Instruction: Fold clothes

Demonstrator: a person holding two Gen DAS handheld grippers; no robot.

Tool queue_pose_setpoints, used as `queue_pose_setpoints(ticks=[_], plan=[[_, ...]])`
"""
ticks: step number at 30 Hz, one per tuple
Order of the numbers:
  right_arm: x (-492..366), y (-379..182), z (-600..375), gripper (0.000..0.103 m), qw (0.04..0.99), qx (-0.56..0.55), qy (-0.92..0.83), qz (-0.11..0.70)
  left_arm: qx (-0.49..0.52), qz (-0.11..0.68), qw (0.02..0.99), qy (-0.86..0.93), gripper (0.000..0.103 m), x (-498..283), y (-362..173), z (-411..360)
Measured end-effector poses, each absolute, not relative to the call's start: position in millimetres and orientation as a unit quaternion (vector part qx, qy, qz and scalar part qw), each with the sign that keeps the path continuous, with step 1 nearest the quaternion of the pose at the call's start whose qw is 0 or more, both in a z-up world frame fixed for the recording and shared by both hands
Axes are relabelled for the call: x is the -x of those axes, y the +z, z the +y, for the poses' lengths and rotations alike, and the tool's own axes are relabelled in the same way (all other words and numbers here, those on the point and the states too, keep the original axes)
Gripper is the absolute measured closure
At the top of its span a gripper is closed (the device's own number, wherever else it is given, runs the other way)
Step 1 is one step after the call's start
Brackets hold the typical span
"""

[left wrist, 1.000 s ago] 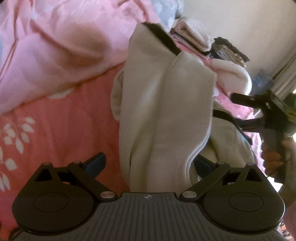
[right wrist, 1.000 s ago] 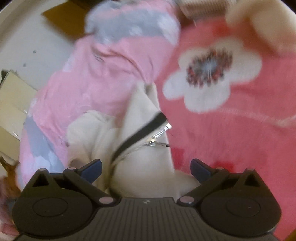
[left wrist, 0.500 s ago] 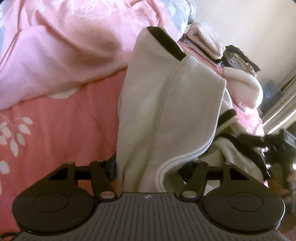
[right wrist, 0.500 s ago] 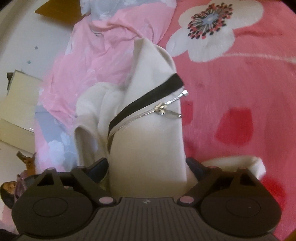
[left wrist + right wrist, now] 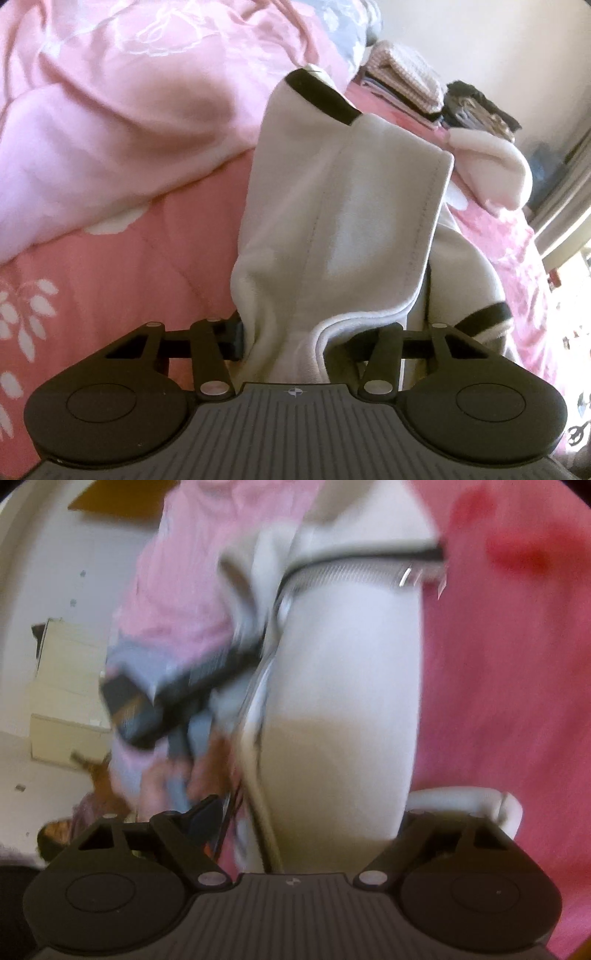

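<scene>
A cream zip jacket (image 5: 343, 229) with black trim stands bunched on the pink floral bedspread (image 5: 129, 280). My left gripper (image 5: 295, 339) is shut on its lower folds, with both fingers pressed into the cloth. In the blurred right wrist view the same jacket (image 5: 343, 701) fills the space between the fingers of my right gripper (image 5: 303, 812). Those fingers stand wide apart, and the right one is hidden behind cloth. The silver zipper (image 5: 354, 570) and its black edge run across the top. A hand (image 5: 195, 771) holds the dark body of the other gripper at left.
A rumpled pale pink quilt (image 5: 110, 110) lies behind the jacket. Folded clothes (image 5: 406, 74) and a pale pink plush item (image 5: 491, 166) sit at the far right of the bed. Cardboard boxes (image 5: 66, 686) stand on the floor beyond the bed edge.
My left gripper closed from open onto the jacket's folds. The right gripper moved in until the jacket sits between its fingers, and its view is now motion-blurred.
</scene>
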State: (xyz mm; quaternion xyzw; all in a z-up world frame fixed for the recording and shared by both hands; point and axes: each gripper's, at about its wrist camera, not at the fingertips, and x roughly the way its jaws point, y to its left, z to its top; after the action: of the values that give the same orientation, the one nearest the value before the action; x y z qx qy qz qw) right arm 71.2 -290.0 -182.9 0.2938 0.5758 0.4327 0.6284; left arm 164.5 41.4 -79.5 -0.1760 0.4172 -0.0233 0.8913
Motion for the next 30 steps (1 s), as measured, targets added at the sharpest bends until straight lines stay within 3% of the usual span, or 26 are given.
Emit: queue_pose_setpoints(ticks=[10,15,18,24,30], plan=[[-42,-182,-277,0.016,0.631,-0.306,0.419,0.577,0.164,0.419,0.892,-0.037,0.052,-159,-78,46],[-52,-149,-304,0.008,0.666,-0.287,0.399,0.56,0.167,0.41,0.896,-0.033,0.035,-146,-70,52],[-63,-120,-325,0.005,0.701,-0.262,0.382,0.542,0.181,0.409,0.894,-0.026,0.032,-138,-66,55],[-131,-72,-345,0.0,0.755,-0.222,0.361,0.501,0.193,0.422,0.886,-0.004,0.032,-131,-69,56],[-223,-106,-317,0.0,0.757,-0.249,0.3,0.525,0.22,0.426,0.878,-0.011,0.03,-121,-77,61]])
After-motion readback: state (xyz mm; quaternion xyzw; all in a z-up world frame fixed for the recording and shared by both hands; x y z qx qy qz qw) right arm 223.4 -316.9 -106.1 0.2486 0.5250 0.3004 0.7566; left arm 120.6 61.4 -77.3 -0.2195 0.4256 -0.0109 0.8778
